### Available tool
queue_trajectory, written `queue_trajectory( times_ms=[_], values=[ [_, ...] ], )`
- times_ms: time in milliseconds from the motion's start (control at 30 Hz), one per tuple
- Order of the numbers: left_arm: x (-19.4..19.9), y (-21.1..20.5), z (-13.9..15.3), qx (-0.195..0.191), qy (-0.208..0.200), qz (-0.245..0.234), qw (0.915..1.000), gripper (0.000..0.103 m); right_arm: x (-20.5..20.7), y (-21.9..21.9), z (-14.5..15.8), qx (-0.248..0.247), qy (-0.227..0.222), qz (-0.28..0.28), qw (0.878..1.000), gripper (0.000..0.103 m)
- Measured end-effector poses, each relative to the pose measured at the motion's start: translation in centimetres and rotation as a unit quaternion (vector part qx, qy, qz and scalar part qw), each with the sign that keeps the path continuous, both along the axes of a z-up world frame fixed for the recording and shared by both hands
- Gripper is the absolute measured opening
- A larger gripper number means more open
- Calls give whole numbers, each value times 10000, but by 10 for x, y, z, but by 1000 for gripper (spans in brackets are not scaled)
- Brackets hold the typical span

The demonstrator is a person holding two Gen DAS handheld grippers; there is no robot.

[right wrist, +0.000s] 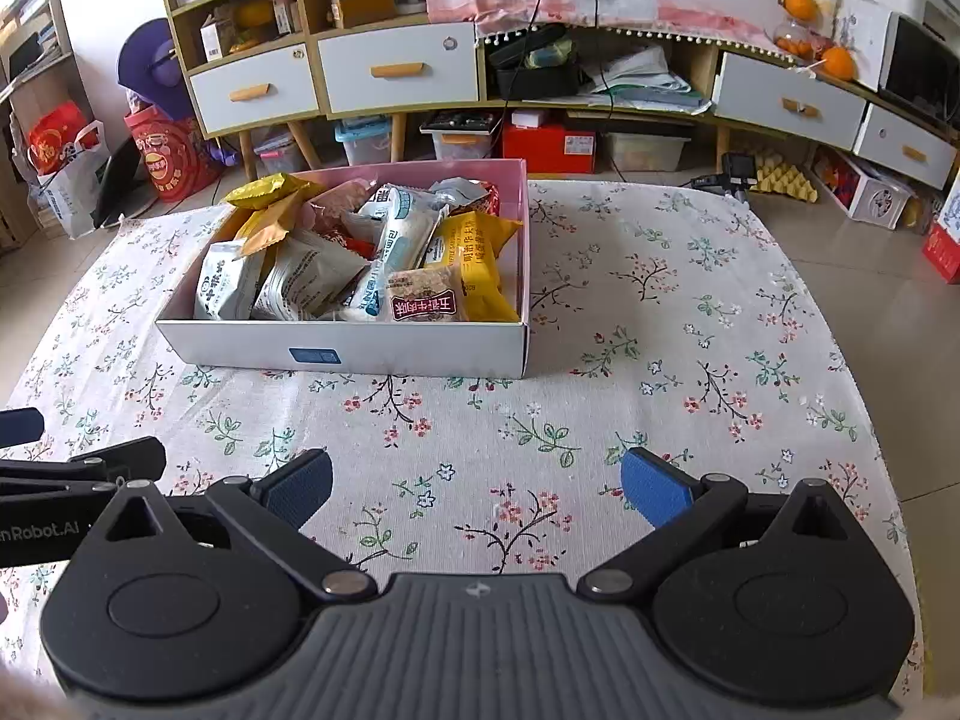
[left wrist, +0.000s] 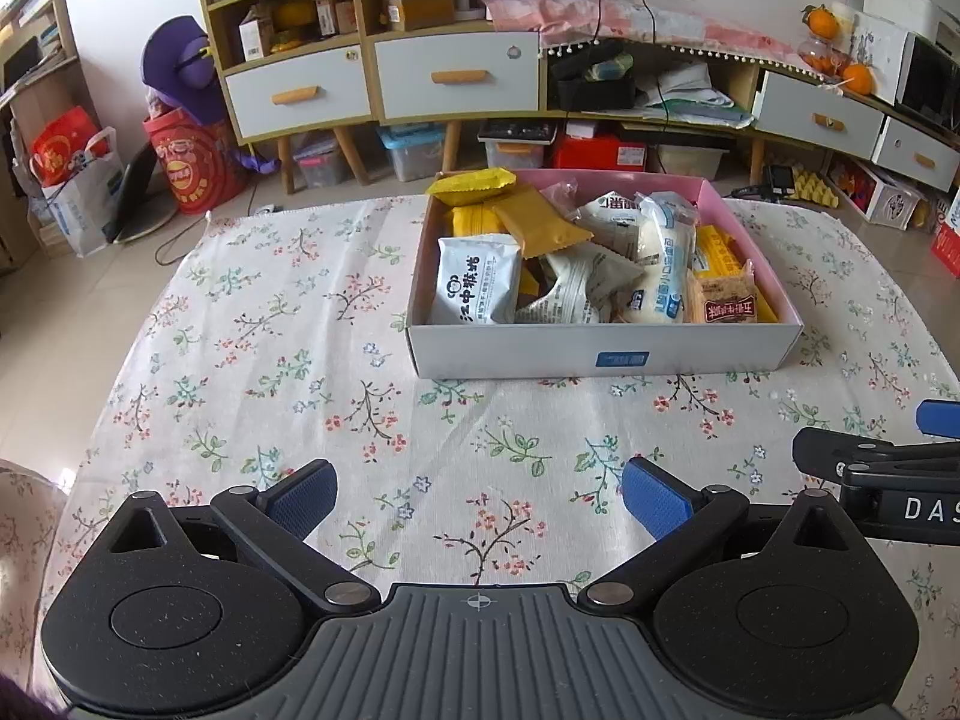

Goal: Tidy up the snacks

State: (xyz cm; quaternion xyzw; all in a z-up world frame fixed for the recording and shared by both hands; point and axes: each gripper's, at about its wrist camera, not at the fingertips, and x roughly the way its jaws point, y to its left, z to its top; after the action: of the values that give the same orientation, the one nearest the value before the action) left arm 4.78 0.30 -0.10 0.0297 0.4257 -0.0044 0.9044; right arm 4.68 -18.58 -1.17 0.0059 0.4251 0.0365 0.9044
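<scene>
A shallow white box (left wrist: 510,354) with a pink inside holds several wrapped snacks, among them a white packet (left wrist: 477,282), yellow packets (left wrist: 474,185) and a long white bread pack (left wrist: 660,264). The same box (right wrist: 420,351) lies left of centre in the right wrist view, with a yellow packet (right wrist: 480,270) at its right end. My left gripper (left wrist: 480,498) hangs open over the floral cloth, well short of the box, nothing between its fingers. My right gripper (right wrist: 477,489) is open too, beside the left one, and empty.
The table (left wrist: 240,330) wears a floral cloth. Behind it stands a long cabinet with drawers (left wrist: 456,81), storage bins and red bags on the floor. The right gripper's body (left wrist: 888,480) shows at the left view's right edge; the left gripper's body (right wrist: 72,480) shows at the right view's left edge.
</scene>
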Motion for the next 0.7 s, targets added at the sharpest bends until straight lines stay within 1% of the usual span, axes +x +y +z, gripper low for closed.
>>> queue_trajectory(
  times_ms=[700],
  values=[
    [0,-7,-1,-35,86,-19,10000,102,-2,0,3,30,-8,-5,10000,103]
  ],
)
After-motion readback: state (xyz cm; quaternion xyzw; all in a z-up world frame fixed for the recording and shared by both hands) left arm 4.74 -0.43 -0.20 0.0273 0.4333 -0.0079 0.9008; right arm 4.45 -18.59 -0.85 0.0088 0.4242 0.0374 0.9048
